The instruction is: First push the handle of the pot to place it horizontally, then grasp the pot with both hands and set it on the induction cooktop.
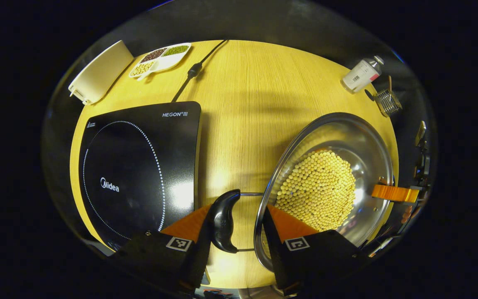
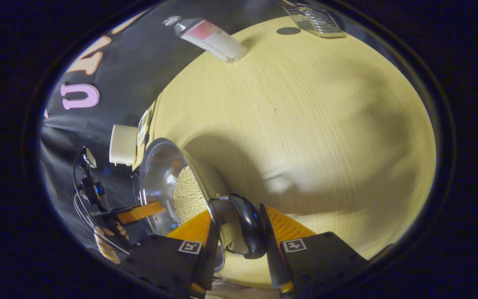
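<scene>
A steel pot (image 1: 347, 141) holding yellow beans (image 1: 315, 191) sits on the wooden table to the right of the black induction cooktop (image 1: 139, 166). My left gripper (image 1: 237, 209) clamps the pot's near black handle (image 1: 224, 220): one finger lies outside the handle, the other inside the rim. Across the pot, the right gripper (image 1: 392, 193) reaches over the far rim. In the right gripper view, my right gripper (image 2: 235, 211) is shut on the other black handle (image 2: 245, 226), one finger inside the pot (image 2: 160, 170). The left gripper (image 2: 139, 212) and a hand (image 2: 106, 245) show beyond it.
A divided dish of beans (image 1: 162, 60), a white container (image 1: 100, 72) and the cooktop's power cord (image 1: 193, 70) lie at the table's far left. A white bottle (image 1: 361, 74) and a small wire basket (image 1: 388, 101) stand at the far right edge.
</scene>
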### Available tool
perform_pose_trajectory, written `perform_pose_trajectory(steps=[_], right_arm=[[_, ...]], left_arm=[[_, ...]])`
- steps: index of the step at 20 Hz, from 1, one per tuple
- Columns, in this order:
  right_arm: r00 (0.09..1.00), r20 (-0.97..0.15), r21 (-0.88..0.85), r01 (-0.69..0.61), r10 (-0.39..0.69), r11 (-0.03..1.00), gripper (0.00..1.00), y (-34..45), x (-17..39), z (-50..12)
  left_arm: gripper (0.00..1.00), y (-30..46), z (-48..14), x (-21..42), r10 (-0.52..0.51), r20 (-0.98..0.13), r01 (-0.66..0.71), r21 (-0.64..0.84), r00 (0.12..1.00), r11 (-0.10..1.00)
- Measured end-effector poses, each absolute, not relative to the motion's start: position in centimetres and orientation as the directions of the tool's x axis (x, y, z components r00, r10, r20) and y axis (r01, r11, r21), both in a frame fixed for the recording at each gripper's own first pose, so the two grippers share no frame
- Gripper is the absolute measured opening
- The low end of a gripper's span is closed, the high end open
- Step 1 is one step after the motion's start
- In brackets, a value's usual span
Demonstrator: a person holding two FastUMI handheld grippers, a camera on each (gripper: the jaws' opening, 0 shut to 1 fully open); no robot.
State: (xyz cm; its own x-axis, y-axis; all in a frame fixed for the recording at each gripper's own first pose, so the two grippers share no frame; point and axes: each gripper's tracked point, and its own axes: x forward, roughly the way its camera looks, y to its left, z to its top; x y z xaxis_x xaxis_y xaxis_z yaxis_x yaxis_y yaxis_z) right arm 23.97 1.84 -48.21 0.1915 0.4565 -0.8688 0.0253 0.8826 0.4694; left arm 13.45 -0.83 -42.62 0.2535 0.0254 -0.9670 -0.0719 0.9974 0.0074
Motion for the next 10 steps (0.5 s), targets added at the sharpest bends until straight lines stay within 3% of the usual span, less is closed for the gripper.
perform_pose_trajectory(steps=[1, 9, 10], right_arm=[[0.194, -0.869, 0.467, 0.017, 0.455, 0.884, 0.43, 1.8, 24.0, -48.4], [0.22, -0.884, 0.426, 0.013, 0.412, 0.905, 0.44, -0.6, 23.3, -47.5], [0.226, -0.883, 0.425, 0.015, 0.411, 0.905, 0.55, -0.7, 23.2, -47.3]], left_arm=[[0.65, -0.9, -42.7, 13.3, 0.024, -0.968, -0.077, 0.005, 0.25, 0.997], [0.63, -3.2, -41.6, 12.9, 0.012, -0.966, -0.018, 0.008, 0.259, 1.0], [0.63, -3.3, -41.4, 12.8, 0.009, -0.965, -0.014, 0.006, 0.262, 1.0]])
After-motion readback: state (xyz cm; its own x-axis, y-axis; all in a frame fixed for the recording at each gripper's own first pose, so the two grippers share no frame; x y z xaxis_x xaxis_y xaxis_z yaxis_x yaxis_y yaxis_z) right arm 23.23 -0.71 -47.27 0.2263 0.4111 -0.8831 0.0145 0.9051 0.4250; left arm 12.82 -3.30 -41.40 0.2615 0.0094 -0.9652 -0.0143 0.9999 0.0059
